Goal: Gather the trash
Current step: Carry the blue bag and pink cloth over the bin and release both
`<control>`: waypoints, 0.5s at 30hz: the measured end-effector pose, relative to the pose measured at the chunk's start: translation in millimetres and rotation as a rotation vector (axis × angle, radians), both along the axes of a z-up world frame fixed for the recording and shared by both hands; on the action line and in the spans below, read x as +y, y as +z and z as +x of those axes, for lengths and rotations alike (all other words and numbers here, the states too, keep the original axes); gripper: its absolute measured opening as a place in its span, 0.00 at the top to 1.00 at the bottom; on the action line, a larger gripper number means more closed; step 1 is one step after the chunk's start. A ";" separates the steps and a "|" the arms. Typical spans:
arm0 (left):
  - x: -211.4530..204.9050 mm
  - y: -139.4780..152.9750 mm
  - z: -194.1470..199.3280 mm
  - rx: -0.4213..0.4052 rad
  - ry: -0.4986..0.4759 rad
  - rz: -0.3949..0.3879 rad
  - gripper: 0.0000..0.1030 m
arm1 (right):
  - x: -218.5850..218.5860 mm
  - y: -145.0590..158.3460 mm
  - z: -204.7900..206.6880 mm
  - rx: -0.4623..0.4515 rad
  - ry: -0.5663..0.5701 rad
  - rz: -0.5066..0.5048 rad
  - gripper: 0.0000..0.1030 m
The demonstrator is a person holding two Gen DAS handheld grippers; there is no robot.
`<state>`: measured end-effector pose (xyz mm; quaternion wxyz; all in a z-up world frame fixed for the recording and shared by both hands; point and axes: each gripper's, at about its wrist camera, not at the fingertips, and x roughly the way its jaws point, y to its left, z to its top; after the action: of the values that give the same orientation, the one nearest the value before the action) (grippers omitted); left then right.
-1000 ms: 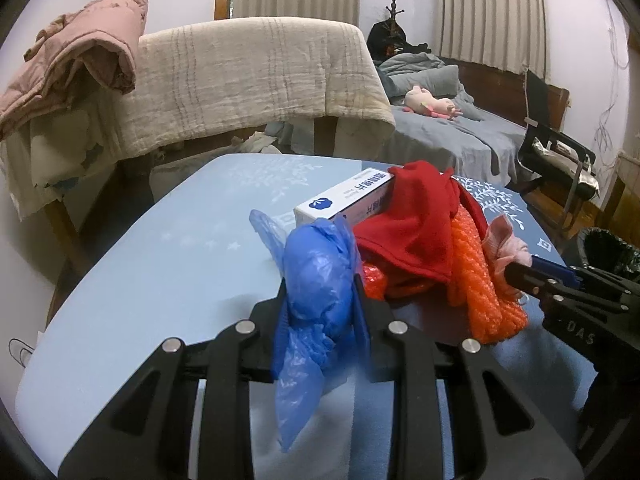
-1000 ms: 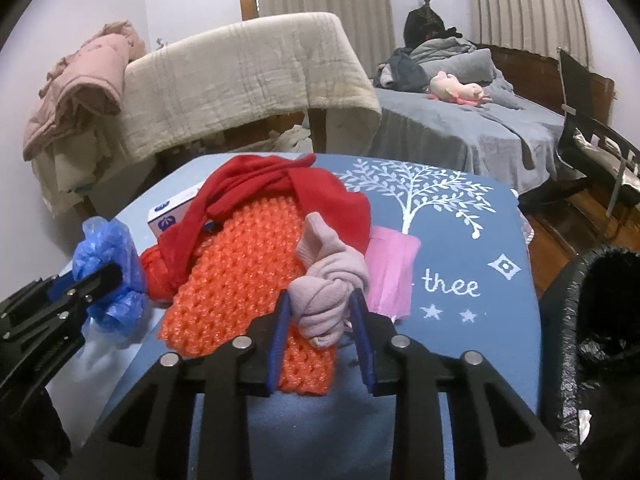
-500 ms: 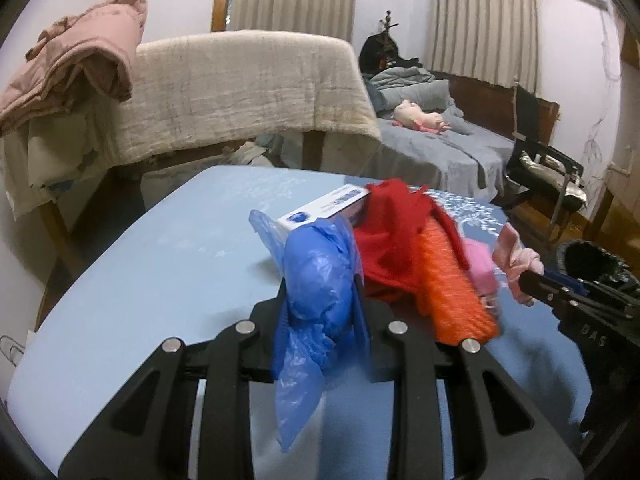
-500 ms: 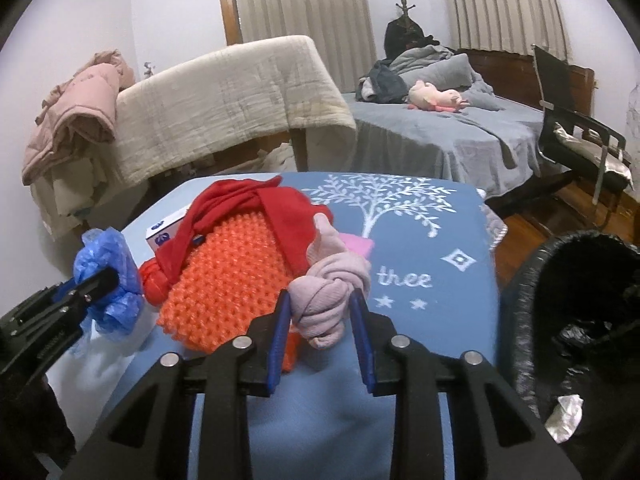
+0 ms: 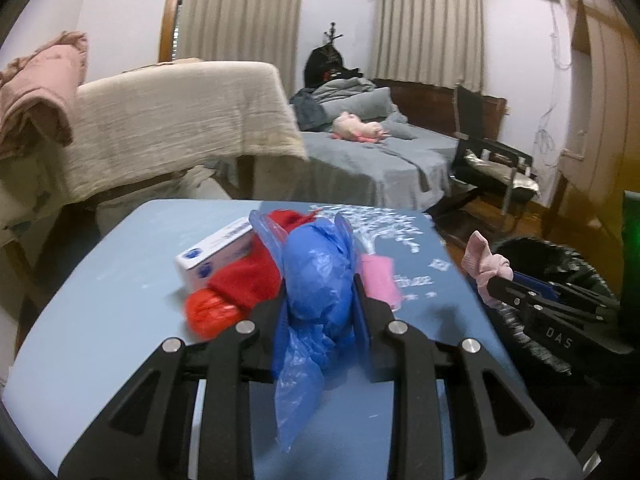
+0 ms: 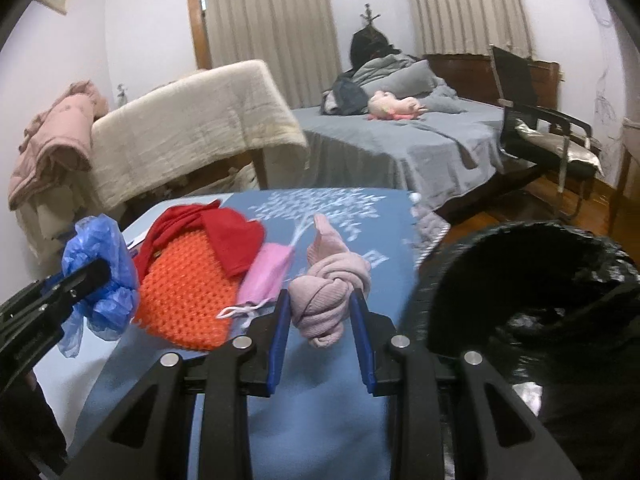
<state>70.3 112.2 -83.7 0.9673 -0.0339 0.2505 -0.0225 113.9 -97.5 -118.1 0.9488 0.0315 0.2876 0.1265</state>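
My left gripper [image 5: 319, 280] is shut on a crumpled blue plastic bag [image 5: 316, 276] and holds it above the blue table [image 5: 120, 320]; the bag also shows in the right wrist view [image 6: 100, 264]. My right gripper [image 6: 320, 304] is shut on a knotted pink sock [image 6: 328, 292], held near the table's right edge beside a black-lined trash bin [image 6: 532, 292]. The sock also shows in the left wrist view [image 5: 486, 264], next to the bin [image 5: 560, 264].
On the table lie a red cloth [image 6: 224, 232], an orange knitted piece [image 6: 184, 292], a pink mask [image 6: 268, 276] and a white box [image 5: 216, 252]. Behind stand a blanket-draped rack [image 6: 192, 132], a bed [image 6: 400, 140] and a chair [image 6: 548, 136].
Both grippers have swung right toward the trash bin with their loads. The bin now fills more of the right wrist view, and the table pile has shifted left.
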 end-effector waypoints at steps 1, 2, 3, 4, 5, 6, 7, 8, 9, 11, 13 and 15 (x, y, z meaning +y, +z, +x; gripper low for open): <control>-7.5 1.0 1.4 0.000 -0.020 -0.003 0.74 | -5.2 1.5 -1.0 -0.003 -0.010 0.000 0.71; -14.5 1.6 2.9 -0.001 -0.038 -0.003 0.74 | -12.3 4.0 -1.9 -0.007 -0.025 -0.001 0.71; -20.0 1.4 4.5 0.000 -0.052 -0.003 0.74 | -19.6 6.2 -2.6 -0.009 -0.040 -0.001 0.71; -26.1 1.5 5.9 0.001 -0.068 -0.006 0.74 | -27.6 8.1 -3.6 -0.012 -0.058 -0.001 0.71; -36.4 1.4 8.7 0.004 -0.093 -0.013 0.74 | -34.3 9.1 -4.4 -0.013 -0.071 -0.001 0.71; -44.1 1.0 10.6 0.007 -0.112 -0.018 0.74 | -41.9 10.6 -5.3 -0.013 -0.087 0.001 0.71; -52.3 0.9 12.4 0.009 -0.131 -0.020 0.74 | -50.3 11.5 -6.4 -0.012 -0.106 0.003 0.71; -60.2 0.9 14.8 0.009 -0.150 -0.021 0.74 | -59.2 12.4 -7.3 -0.011 -0.128 0.005 0.71; -67.2 0.6 16.4 0.010 -0.165 -0.021 0.74 | -67.6 12.8 -8.1 -0.009 -0.148 0.005 0.71; -84.7 -0.7 20.0 0.012 -0.203 -0.022 0.74 | -81.2 12.1 -9.5 -0.006 -0.180 0.004 0.71; -105.0 -3.0 25.3 0.023 -0.248 -0.030 0.74 | -97.7 11.3 -12.4 -0.001 -0.216 0.004 0.71; -120.9 -5.2 30.9 0.034 -0.286 -0.033 0.74 | -112.3 10.8 -15.1 0.001 -0.244 0.008 0.71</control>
<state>101.2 -8.6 -88.9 0.9492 -0.0140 0.2687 -0.1633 98.7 -209.8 -107.3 0.9569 0.0701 0.2815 0.0112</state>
